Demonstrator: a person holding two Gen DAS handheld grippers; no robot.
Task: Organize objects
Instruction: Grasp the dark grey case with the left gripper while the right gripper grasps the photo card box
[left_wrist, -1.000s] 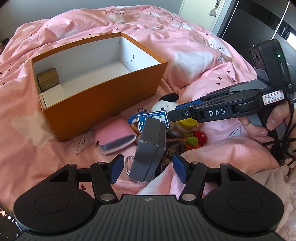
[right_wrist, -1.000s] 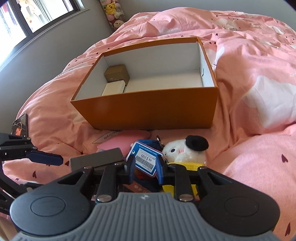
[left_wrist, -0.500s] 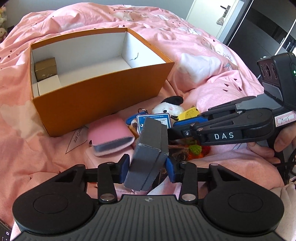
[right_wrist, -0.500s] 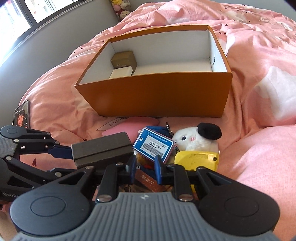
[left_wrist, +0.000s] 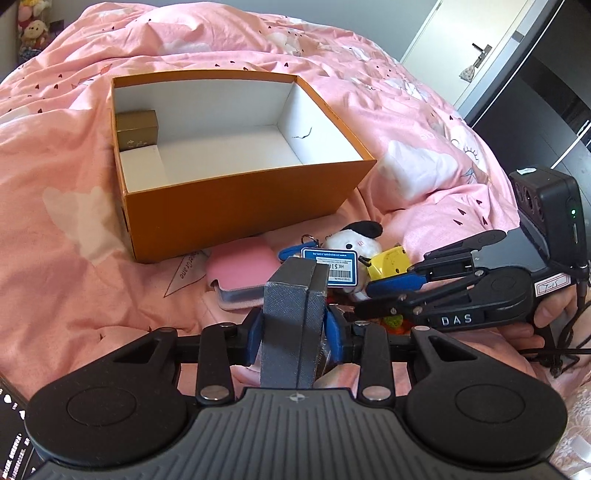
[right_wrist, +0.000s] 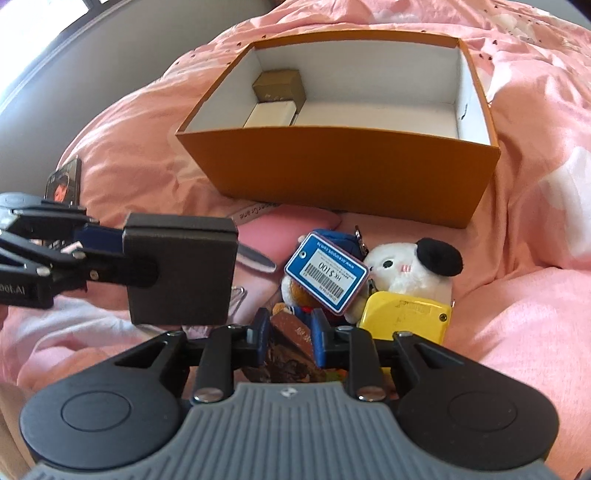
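A: What does the left gripper (left_wrist: 295, 332) hold?
B: Its blue fingers (left_wrist: 256, 332) are clamped on a grey case (left_wrist: 291, 314), lifted off the bed (left_wrist: 66, 258).

A: And the right gripper (right_wrist: 288, 339)?
B: Fingers nearly together around a brown card (right_wrist: 291, 332) in the pile, beside the blue tag (right_wrist: 327, 275), yellow gadget (right_wrist: 402, 314) and white plush (right_wrist: 406, 266).

A: Beyond?
B: The orange box (left_wrist: 236, 199), open, a gold box (left_wrist: 137, 129) in its corner.

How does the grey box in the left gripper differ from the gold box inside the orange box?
The grey box is clamped in the left gripper above the bedding; the gold box rests in a corner of the orange box. The grey box is matte and dark, the gold box shiny. Both are small lidded boxes.
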